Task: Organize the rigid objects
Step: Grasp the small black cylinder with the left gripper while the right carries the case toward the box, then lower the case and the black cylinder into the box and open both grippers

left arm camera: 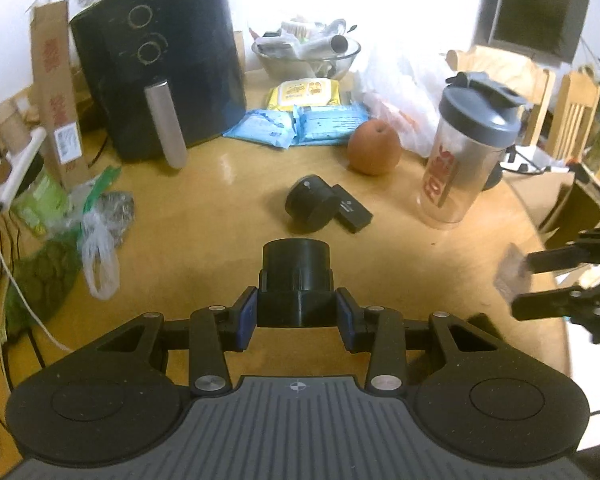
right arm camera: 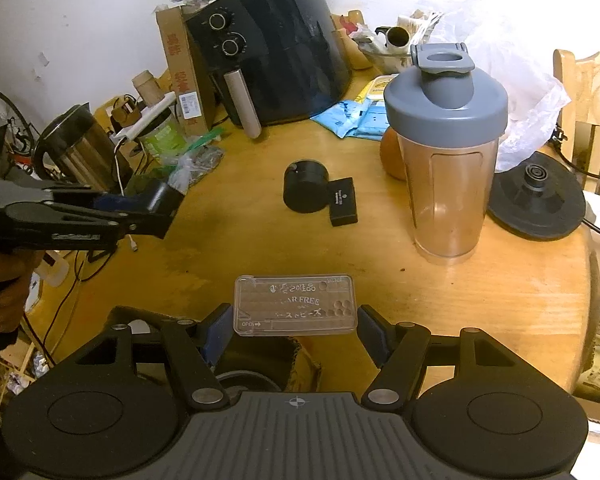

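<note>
- On the worktop [left arm camera: 204,216], mid-clutter, the left gripper [left arm camera: 296,312] has its fingers closed on a black cylinder [left arm camera: 296,280]; the right gripper [right arm camera: 296,320] has its fingers narrowed onto a clear case [right arm camera: 295,305], held flat above the wood.
- A second black cylinder [left arm camera: 312,202] and a flat black block [left arm camera: 350,208] lie touching each other near the middle, likely where the held things should go.
- Risk: the case is thin and slick and gripped by its short ends, so it could twist or slip out.
- Risk: the shaker [right arm camera: 446,152] stands near the pile; a wide swing by the right gripper could topple it.
- Only the right view shows the kettle base [right arm camera: 536,200] and kettle [right arm camera: 76,148]; only the left view shows the cylinder's grip.
</note>
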The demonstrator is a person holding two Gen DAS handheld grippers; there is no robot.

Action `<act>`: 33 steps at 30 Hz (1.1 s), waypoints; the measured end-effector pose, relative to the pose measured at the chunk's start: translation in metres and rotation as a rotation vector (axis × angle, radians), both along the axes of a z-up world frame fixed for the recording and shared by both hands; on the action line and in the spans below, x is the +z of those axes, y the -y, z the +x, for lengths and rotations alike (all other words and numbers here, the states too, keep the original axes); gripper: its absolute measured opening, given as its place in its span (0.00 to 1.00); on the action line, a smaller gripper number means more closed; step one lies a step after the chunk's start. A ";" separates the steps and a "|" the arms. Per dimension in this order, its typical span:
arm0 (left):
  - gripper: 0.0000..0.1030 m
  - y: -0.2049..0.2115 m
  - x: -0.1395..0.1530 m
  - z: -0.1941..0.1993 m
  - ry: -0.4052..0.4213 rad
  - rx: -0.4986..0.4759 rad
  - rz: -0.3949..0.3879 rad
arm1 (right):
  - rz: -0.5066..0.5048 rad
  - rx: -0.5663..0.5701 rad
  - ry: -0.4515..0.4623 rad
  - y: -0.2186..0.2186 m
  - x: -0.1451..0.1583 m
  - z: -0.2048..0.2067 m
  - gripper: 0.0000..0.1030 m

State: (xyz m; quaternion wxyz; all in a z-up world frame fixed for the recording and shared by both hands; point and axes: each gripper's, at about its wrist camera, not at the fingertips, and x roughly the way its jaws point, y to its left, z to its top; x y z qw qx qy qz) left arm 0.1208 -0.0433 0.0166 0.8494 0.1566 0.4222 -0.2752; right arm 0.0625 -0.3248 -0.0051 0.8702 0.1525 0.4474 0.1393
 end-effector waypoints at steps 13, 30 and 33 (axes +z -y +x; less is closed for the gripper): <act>0.39 -0.014 -0.008 -0.047 -0.113 0.073 -0.044 | 0.033 0.033 0.031 -0.002 0.006 -0.008 0.68; 0.40 -0.021 -0.010 -0.081 -0.107 0.153 -0.065 | 0.060 0.133 0.050 -0.013 0.009 -0.019 0.68; 0.40 -0.026 -0.008 -0.084 -0.100 0.185 -0.070 | 0.066 0.153 0.050 -0.018 0.009 -0.021 0.68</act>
